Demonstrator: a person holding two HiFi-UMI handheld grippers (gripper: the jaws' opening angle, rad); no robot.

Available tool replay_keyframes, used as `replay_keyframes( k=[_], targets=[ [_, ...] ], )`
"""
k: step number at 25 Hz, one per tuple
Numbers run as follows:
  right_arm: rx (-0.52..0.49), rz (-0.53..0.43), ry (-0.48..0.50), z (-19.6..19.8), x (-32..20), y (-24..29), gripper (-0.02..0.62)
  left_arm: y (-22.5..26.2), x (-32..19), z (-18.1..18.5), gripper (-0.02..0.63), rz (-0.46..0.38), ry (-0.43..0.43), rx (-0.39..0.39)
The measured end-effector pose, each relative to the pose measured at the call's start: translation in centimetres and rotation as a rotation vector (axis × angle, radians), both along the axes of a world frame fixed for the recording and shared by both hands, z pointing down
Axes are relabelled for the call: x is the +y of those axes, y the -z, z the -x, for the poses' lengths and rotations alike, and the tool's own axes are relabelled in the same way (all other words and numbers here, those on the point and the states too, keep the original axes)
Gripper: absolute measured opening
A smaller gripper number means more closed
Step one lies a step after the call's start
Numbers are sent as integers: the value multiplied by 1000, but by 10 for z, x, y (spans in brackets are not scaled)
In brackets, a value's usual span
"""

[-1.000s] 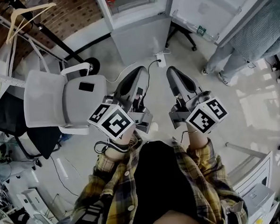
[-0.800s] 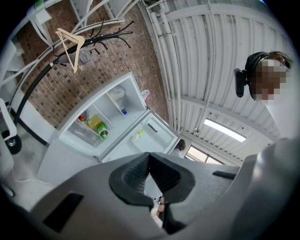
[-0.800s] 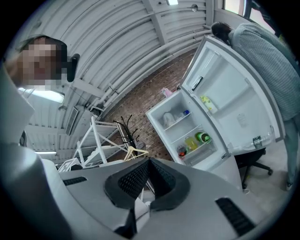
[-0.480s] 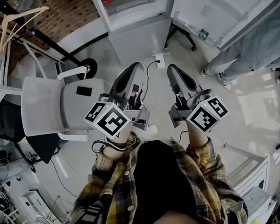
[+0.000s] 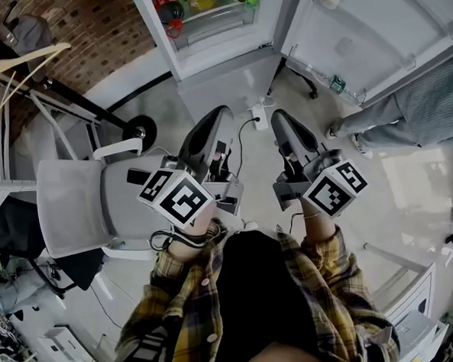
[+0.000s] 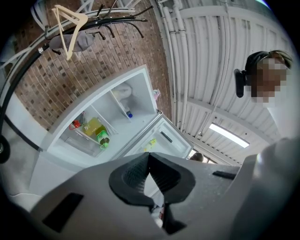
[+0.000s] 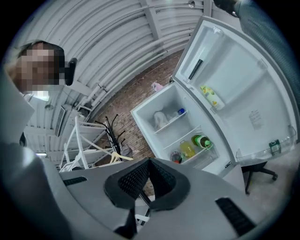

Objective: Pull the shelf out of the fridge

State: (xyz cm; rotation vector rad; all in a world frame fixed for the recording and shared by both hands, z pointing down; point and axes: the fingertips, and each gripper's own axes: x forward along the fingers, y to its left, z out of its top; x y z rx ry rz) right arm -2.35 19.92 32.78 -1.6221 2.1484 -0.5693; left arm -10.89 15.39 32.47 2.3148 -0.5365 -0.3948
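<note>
White fridge [image 5: 227,69] open at twelve o'clock, shelf [image 5: 216,18] inside: I judge this the approach, left gripper [image 5: 221,114] and right gripper [image 5: 280,118] both closed empty, needing to open at its front edge.

The fridge [image 5: 227,65] is smooth, glossy white; the wall [image 5: 94,24] is rough brick; the shirt [image 5: 180,294] is plaid cloth.

White fridge [image 5: 224,73], red brick wall [image 5: 87,24], yellow plaid shirt [image 5: 176,298].

Fridge [image 5: 227,65] ahead, bottles [image 5: 171,5] on its shelf [image 5: 217,19], door [image 5: 378,29] open rightward (person [image 5: 406,116] beside it), chair [image 5: 82,204] at left
</note>
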Motion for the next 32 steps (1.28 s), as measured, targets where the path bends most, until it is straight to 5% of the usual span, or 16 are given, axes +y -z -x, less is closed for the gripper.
replay_keyframes(
  k=[16,32],
  targets=[
    [-77,39,-27,-19,-101,-19,18,-22,-101,-14,3,42,-27,-41],
    [-92,37,185,-99,-195,-12,18,-12,-183,-78,3,32,221,32]
  ],
)
